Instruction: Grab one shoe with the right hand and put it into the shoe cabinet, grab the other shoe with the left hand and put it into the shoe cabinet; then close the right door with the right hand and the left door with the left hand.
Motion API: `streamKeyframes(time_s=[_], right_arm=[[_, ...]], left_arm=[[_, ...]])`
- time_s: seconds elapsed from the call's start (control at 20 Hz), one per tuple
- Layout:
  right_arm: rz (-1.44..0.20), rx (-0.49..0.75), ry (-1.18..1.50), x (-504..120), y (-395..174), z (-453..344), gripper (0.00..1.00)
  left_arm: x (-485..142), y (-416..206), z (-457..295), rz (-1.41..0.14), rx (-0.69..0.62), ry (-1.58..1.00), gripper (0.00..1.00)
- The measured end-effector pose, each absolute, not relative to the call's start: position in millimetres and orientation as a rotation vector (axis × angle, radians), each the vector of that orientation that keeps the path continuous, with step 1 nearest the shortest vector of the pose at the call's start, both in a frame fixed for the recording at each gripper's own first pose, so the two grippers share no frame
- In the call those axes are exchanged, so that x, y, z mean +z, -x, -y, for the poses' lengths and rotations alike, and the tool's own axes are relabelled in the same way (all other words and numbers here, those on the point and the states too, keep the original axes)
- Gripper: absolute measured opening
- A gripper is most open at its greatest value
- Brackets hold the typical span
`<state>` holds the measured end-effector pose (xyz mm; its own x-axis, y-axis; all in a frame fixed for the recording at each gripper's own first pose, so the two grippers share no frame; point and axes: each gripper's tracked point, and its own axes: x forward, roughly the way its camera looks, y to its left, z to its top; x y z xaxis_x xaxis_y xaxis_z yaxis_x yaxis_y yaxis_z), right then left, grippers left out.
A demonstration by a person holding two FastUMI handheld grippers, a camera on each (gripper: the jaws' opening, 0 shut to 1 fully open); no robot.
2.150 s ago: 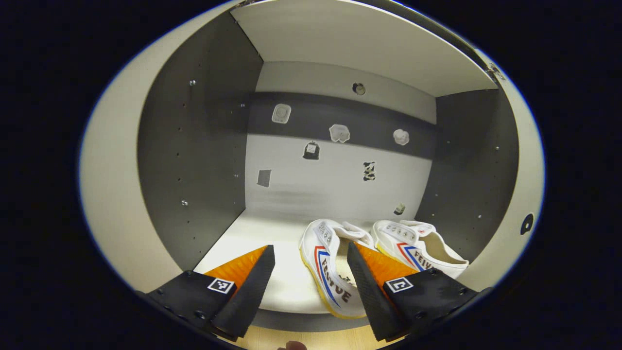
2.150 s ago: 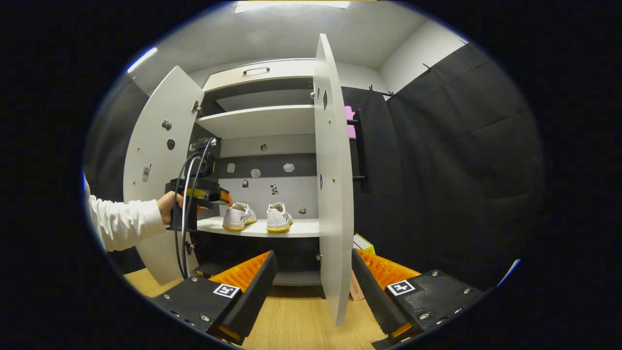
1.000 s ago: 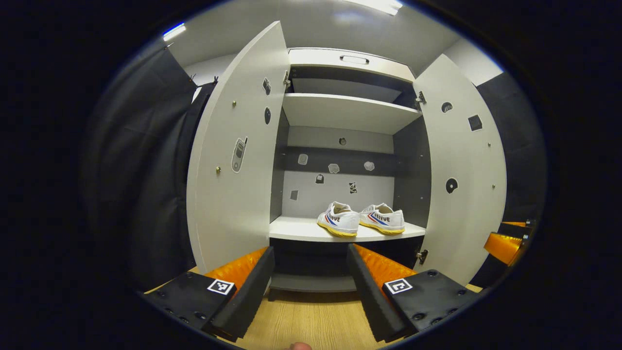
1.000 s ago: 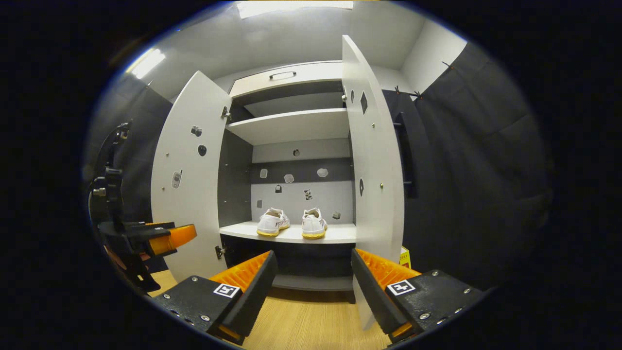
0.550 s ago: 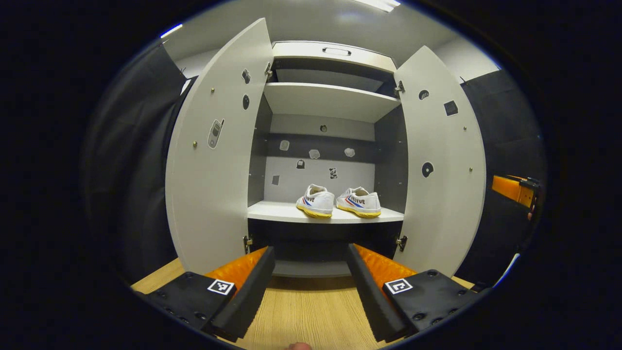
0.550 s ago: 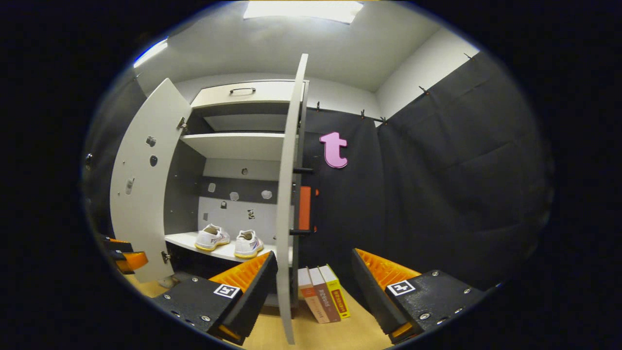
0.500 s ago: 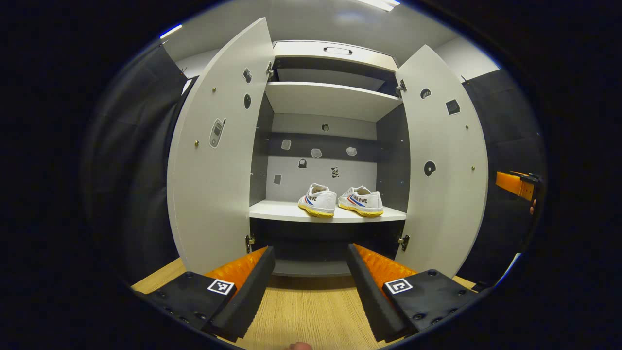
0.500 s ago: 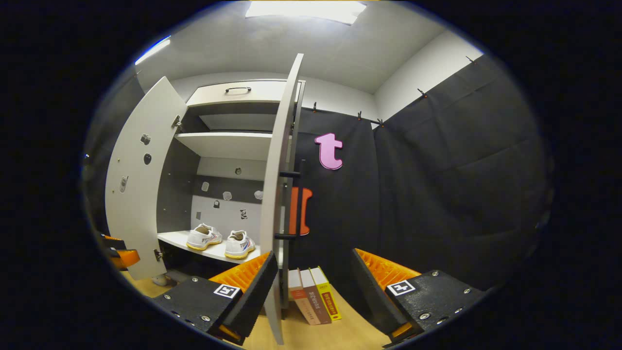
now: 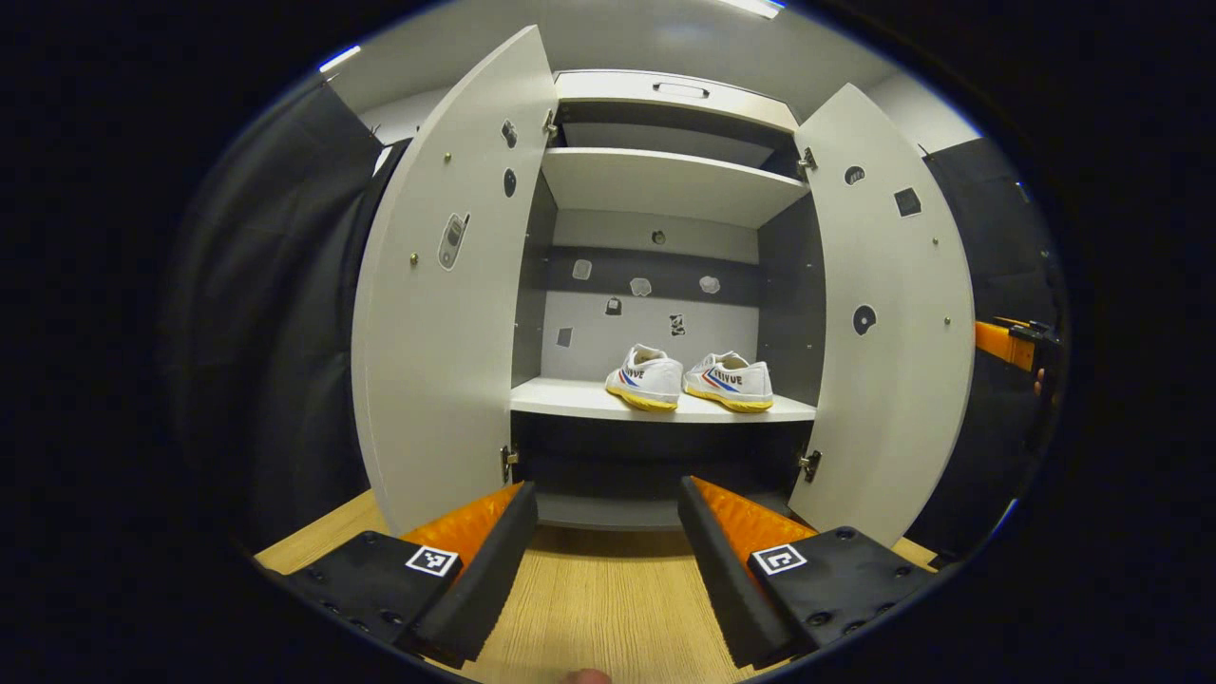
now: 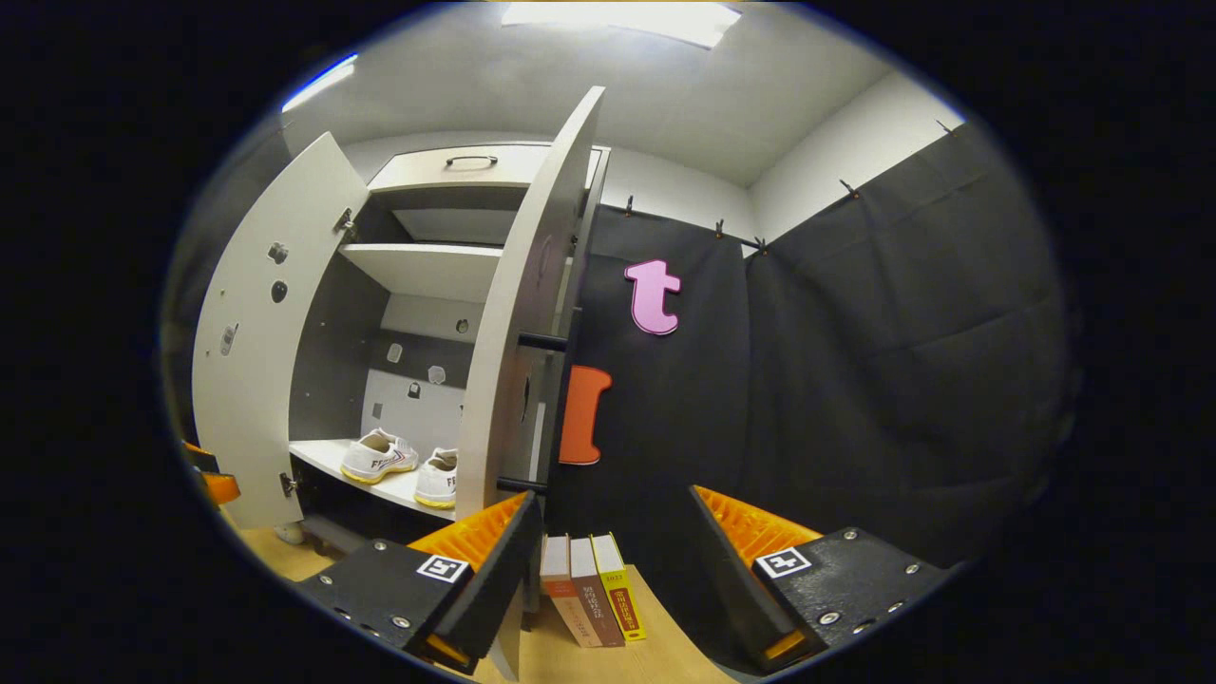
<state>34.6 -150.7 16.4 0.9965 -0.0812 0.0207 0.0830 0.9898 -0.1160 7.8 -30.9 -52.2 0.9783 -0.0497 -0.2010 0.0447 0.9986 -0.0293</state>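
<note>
Two white shoes with yellow soles (image 9: 646, 375) (image 9: 731, 380) stand side by side on the middle shelf (image 9: 570, 399) of the shoe cabinet. Its left door (image 9: 437, 313) and right door (image 9: 888, 313) both stand wide open. My left gripper (image 9: 606, 503) is open and holds nothing, back from the cabinet and facing the gap between the doors. My right gripper (image 10: 616, 508) is open too, low beside the outer face of the right door (image 10: 518, 313), near its black bar handle (image 10: 541, 342). The shoes (image 10: 378, 456) also show in the right gripper view, past the door's edge.
Three books (image 10: 589, 589) stand on the wooden floor (image 9: 589, 608) by the right door's foot. An upper shelf (image 9: 665, 185) and a drawer with a handle (image 9: 679, 90) sit above. Black cloth walls close in both sides. The other gripper (image 9: 1007, 342) pokes in behind the right door.
My left gripper let go of its shoe and drew back out of the cabinet. My right gripper swung round to the outer side of the right door. Both doors stay open.
</note>
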Motion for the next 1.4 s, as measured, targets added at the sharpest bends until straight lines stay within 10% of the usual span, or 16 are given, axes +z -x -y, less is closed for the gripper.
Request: streamKeyframes(time_s=[1.4], right_arm=[[-0.014, 0.235, -0.026, 1, -96, -30, 0.88]], left_arm=[[-66, -7, -33, -0.229, 0.042, 0.053, 0.96]])
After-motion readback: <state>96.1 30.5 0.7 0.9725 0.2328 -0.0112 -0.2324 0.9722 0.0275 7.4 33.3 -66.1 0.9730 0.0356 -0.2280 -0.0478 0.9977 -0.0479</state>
